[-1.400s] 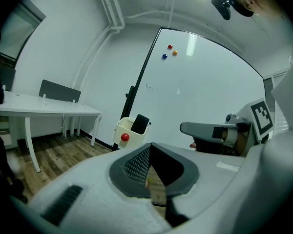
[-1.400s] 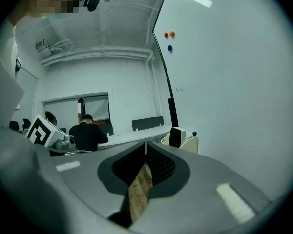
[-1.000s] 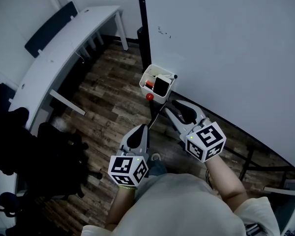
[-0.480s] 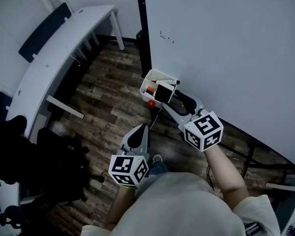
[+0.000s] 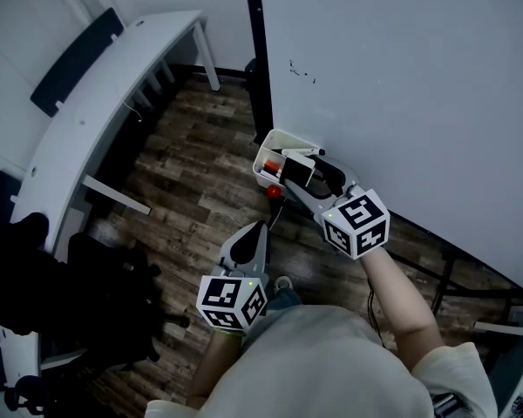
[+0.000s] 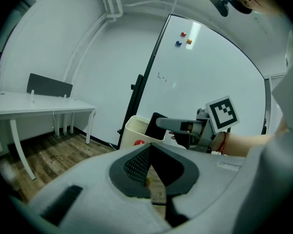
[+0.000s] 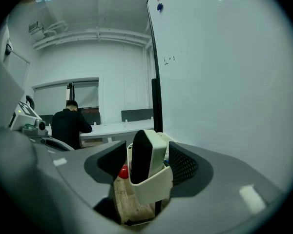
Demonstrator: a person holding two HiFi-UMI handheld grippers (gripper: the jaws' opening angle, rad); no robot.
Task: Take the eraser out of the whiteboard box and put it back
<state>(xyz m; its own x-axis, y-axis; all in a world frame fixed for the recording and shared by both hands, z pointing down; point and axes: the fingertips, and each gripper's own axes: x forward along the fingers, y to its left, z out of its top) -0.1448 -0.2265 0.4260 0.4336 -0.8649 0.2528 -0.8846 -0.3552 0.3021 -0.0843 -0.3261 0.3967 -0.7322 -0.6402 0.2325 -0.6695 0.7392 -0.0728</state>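
Observation:
The white box hangs at the whiteboard's lower left edge. A white eraser with a black felt face stands upright in it. My right gripper reaches level into the box, and its jaws are opening. In the right gripper view the eraser stands between the two pads with a gap on each side, behind the box wall. My left gripper hangs lower and nearer, shut and empty, pointing at the box.
The whiteboard fills the right side, with a black stand post beside the box. A red ball sits under the box. A long white desk and a black chair stand left. A person sits far off.
My right gripper has moved forward to the box and its jaws have spread apart around the eraser. The left gripper has shifted slightly forward.

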